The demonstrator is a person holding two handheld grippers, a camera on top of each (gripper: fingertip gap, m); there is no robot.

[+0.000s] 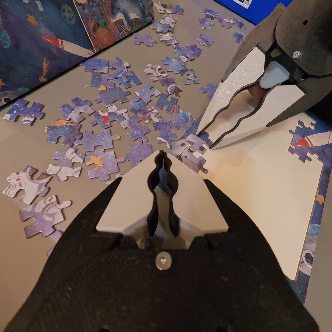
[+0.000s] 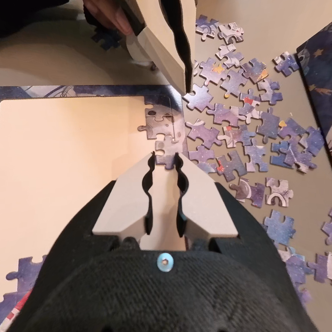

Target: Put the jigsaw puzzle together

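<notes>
My right gripper (image 2: 164, 153) is open, its tips down on the white puzzle tray (image 2: 71, 143). They stand on either side of a grey-and-blue puzzle piece (image 2: 164, 146) that lies flat by the tray's blue frame, with a thin gap at the left pad. This piece sits just below two joined moon pieces (image 2: 159, 122) in the tray's corner. The left wrist view shows the right gripper (image 1: 204, 140) straddling that piece (image 1: 196, 142). My left gripper (image 1: 162, 152) is shut, hovering over the frame's corner beside the loose pieces; it also shows in the right wrist view (image 2: 187, 90).
Several loose purple-blue pieces (image 1: 100, 140) lie spread on the grey table, also in the right wrist view (image 2: 233, 116). The picture box (image 1: 36, 45) stands behind them. A joined rocket cluster (image 1: 309, 142) sits at the tray's far side. A hand (image 2: 111, 18) holds the left gripper. The tips of one gripper are about 7 centimeters away from the tips of the other.
</notes>
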